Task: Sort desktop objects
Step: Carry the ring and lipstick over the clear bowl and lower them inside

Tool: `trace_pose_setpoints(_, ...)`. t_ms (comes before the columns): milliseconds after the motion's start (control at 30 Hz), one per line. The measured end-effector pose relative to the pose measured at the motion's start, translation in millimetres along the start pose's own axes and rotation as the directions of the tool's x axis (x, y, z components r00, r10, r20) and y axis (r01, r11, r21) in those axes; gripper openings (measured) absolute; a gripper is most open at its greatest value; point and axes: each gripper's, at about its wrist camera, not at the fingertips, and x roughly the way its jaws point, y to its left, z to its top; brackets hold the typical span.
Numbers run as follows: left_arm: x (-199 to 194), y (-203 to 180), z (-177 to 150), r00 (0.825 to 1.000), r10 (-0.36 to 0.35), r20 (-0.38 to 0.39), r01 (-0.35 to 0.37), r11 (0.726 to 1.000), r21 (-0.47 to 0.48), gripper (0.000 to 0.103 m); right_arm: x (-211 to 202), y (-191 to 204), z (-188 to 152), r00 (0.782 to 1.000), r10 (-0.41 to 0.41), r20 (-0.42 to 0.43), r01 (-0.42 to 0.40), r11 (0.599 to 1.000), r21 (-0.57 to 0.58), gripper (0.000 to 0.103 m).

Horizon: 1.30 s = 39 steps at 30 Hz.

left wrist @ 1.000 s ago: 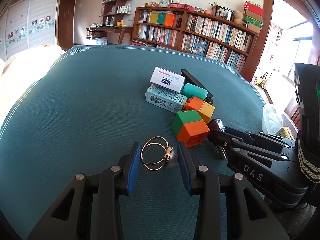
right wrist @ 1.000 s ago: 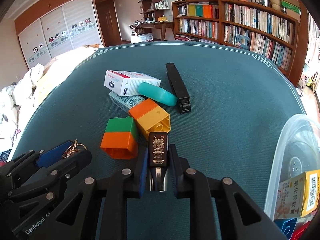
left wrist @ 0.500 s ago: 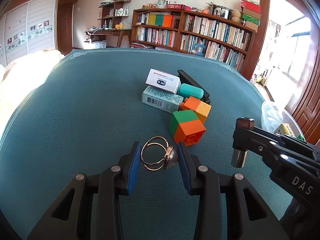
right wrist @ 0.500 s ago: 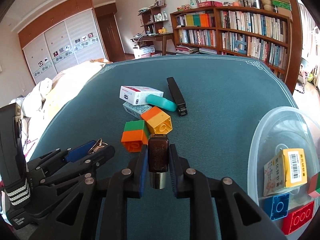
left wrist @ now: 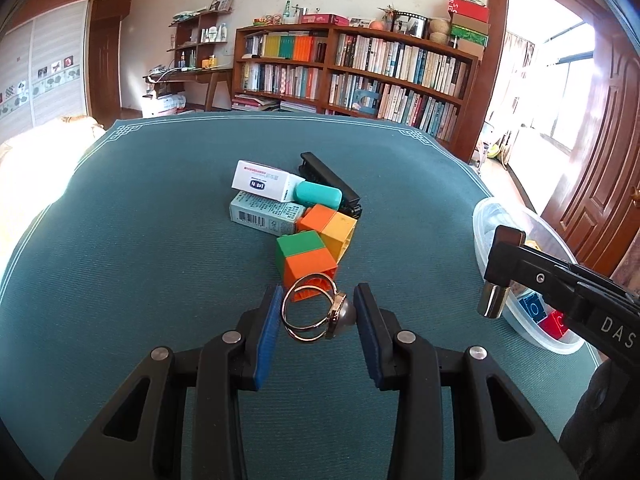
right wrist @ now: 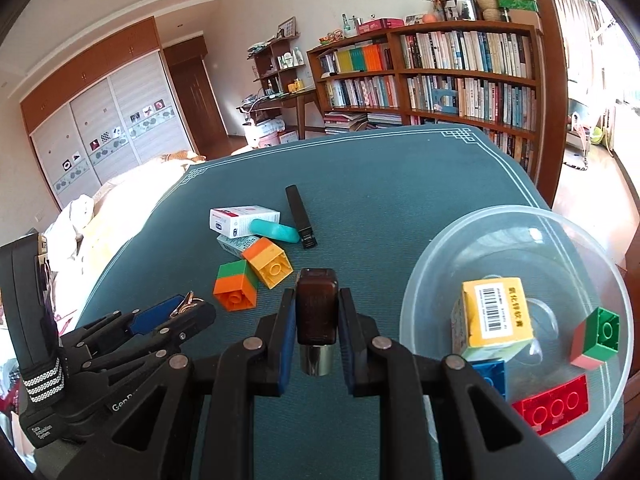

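My left gripper (left wrist: 316, 312) is shut on a gold double-hoop ring with a grey pearl (left wrist: 318, 312), held above the teal table. My right gripper (right wrist: 318, 316) is shut on a small dark brown bottle with a silver cap (right wrist: 316, 320); the left wrist view shows that bottle (left wrist: 498, 276) near the clear plastic bowl (left wrist: 486, 216). In the middle of the table lie a green-orange block (left wrist: 306, 258), an orange-yellow block (left wrist: 330, 226), two small cartons (left wrist: 266, 182), a teal case (left wrist: 318, 196) and a black stapler (left wrist: 330, 180). The left gripper (right wrist: 176, 312) shows low on the left of the right wrist view.
The clear bowl (right wrist: 432, 276) at the right holds a yellow carton (right wrist: 498, 314), a blue brick, a red brick (right wrist: 554, 402) and a red-green block (right wrist: 598, 338). Bookshelves stand beyond the table's far edge. A bed lies off the left side.
Both grippers have risen with their loads. The right one has swung rightward, so the bowl now fills more of its view and the bottle hangs near the bowl's rim.
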Motion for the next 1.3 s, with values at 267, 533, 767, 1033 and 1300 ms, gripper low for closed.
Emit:
trace_pose_setpoints(267, -7.0, -23.1, 7.6, 0.999, -0.042, 0.006, 0.042, 0.998, 0.038, 0.040, -19.4, -35.2, 2.7, 0.996, -0.072, 0.045, 0.069, 0.996, 0.052, 0.022)
trace_pose_setpoints(533, -6.9, -49.9, 16.1, 0.997, -0.077, 0.003, 0.077, 0.994, 0.074, 0.040, -39.8, -75.0, 6.7, 0.983, -0.158, 0.094, 0.147, 0.982, 0.116, 0.022)
trace_pose_setpoints(767, -2.9, -67.4, 19.9, 0.995, -0.096, -0.012, 0.097, 0.991, 0.095, 0.040, -47.8, -104.9, 5.9, 0.973, -0.207, 0.105, 0.187, 0.967, 0.173, 0.022)
trace_pose_setpoints(1033, -0.3, -90.9, 33.1, 0.991, -0.137, -0.012, 0.137, 0.982, 0.132, 0.040, -45.7, -119.7, 1.9, 0.966, -0.240, 0.101, 0.218, 0.957, 0.189, 0.022)
trace_pose_setpoints(1300, 2.9, -120.8, 47.8, 0.980, -0.197, -0.022, 0.197, 0.962, 0.189, 0.040, -48.0, -132.3, 1.0, 0.962, -0.256, 0.096, 0.231, 0.950, 0.212, 0.022)
